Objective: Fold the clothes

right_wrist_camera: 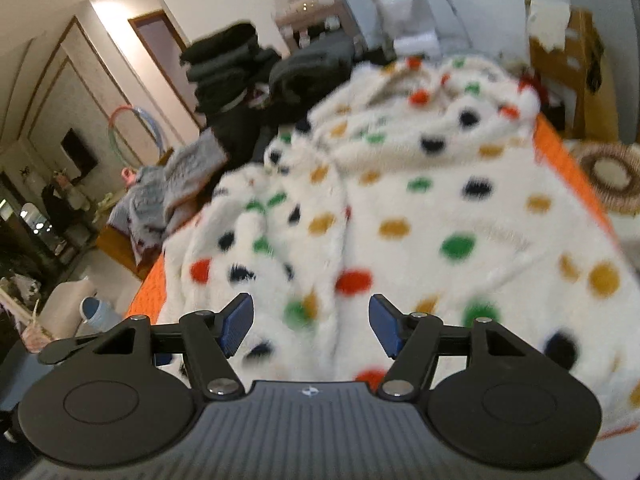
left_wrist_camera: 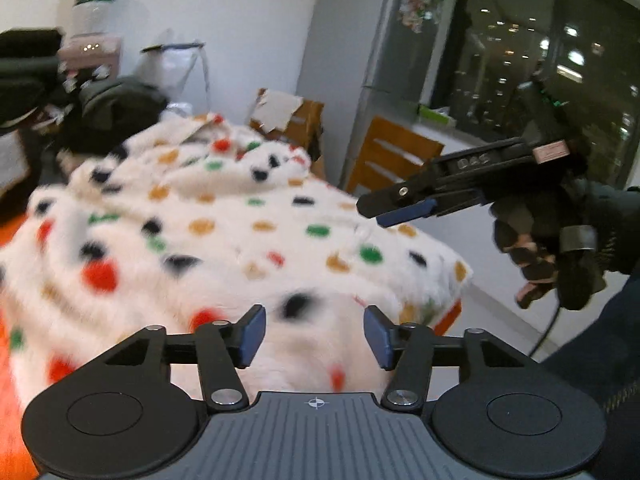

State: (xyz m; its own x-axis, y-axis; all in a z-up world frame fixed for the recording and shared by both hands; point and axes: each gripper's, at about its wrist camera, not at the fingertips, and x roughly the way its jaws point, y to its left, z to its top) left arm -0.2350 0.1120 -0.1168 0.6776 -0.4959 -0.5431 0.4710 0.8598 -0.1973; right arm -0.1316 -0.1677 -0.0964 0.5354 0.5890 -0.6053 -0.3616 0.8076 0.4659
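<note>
A fluffy white garment with red, green, black and tan dots (left_wrist_camera: 240, 232) lies rumpled on an orange surface (left_wrist_camera: 8, 344); it also fills the right wrist view (right_wrist_camera: 400, 208). My left gripper (left_wrist_camera: 314, 334) is open, just above the garment's near edge, holding nothing. My right gripper (right_wrist_camera: 311, 326) is open above the garment, holding nothing. In the left wrist view the right gripper (left_wrist_camera: 384, 210) shows from the side at the garment's right edge, held by a gloved hand (left_wrist_camera: 560, 240).
A pile of dark clothes (right_wrist_camera: 232, 68) and a grey knit item (right_wrist_camera: 176, 184) lie at the far left of the table. A fridge (left_wrist_camera: 372, 40), cardboard boxes (left_wrist_camera: 292, 116), a water dispenser (left_wrist_camera: 92, 12) and a dark window (left_wrist_camera: 540, 48) stand behind. A woven stool (right_wrist_camera: 612, 176) stands right.
</note>
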